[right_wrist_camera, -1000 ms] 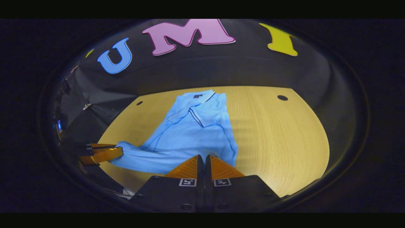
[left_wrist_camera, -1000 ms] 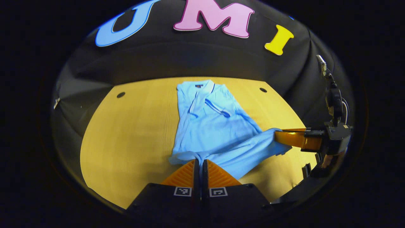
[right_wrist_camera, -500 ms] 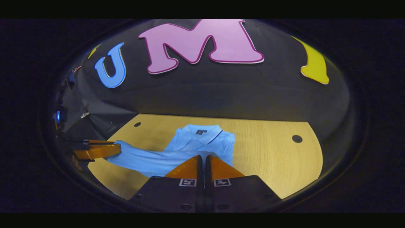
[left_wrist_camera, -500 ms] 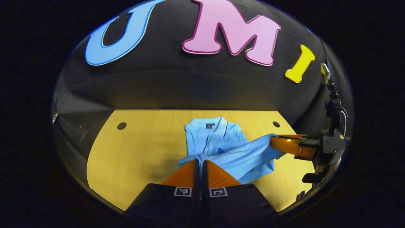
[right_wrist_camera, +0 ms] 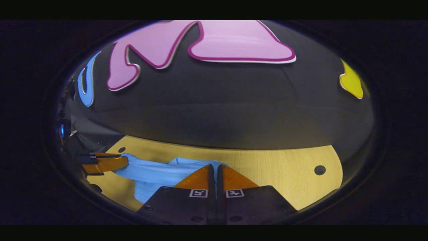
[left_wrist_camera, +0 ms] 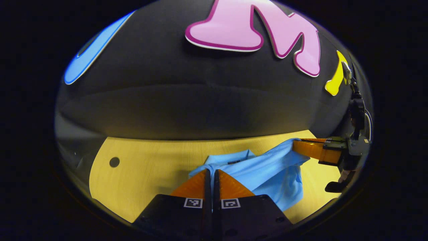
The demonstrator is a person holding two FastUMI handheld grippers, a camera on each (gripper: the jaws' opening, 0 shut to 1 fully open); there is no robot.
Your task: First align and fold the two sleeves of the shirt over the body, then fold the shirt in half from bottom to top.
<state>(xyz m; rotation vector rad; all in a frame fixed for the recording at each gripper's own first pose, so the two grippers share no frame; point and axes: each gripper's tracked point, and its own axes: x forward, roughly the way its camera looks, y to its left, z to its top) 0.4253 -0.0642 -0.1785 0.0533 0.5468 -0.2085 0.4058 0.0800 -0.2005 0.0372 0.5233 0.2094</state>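
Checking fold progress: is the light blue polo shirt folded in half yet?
Mid-fold: both grippers hold the light blue polo shirt's hem raised near its collar.

The left gripper [left_wrist_camera: 212, 172] has its fingers pinched together on a fold of the light blue cotton polo shirt [left_wrist_camera: 267, 169]; the right gripper [right_wrist_camera: 215, 167] is likewise clamped on the shirt's opposite edge, both held level above it.

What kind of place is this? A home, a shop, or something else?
Probably a recording booth, not a home: a black cloth wall closes in a bare wooden table, where the left gripper and right gripper fold a blue shirt.
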